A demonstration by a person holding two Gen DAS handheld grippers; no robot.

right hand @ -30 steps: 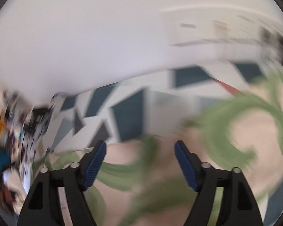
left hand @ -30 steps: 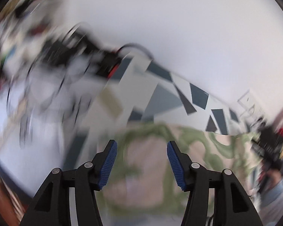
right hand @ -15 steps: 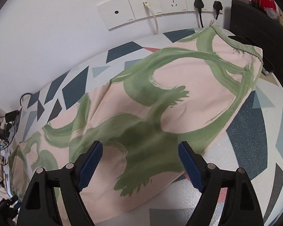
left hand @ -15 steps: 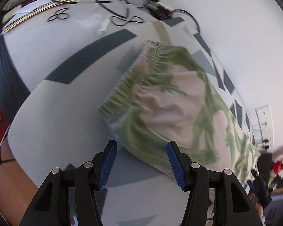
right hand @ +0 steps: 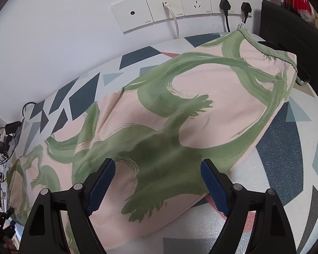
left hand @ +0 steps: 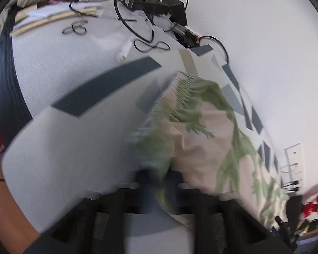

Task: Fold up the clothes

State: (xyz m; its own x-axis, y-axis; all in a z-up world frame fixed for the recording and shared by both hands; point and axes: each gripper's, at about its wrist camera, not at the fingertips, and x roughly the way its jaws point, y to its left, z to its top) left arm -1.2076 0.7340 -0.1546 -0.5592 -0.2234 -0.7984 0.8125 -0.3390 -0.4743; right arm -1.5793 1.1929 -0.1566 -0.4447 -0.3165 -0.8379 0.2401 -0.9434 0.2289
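Garment [right hand: 180, 110] lies flat on worktop [right hand: 286, 169]. Right gripper [right hand: 156, 182] fingers spread, empty; left gripper [left hand: 159, 190] blurred, state indeterminable. Risk: pinching one layer only, skewing the fold.

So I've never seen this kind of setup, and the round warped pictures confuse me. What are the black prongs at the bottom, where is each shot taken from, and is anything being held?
Each picture comes from a fisheye camera on a hand-held gripper, looking along its two fingers; a person carries one in each hand. The right gripper is sharp: its blue-padded fingers stand wide apart above a pink and green garment, holding nothing. The garment lies on a patterned table cover below wall sockets. The left gripper is blurred at the garment's edge, so its grip cannot be judged. Cables lie beyond.
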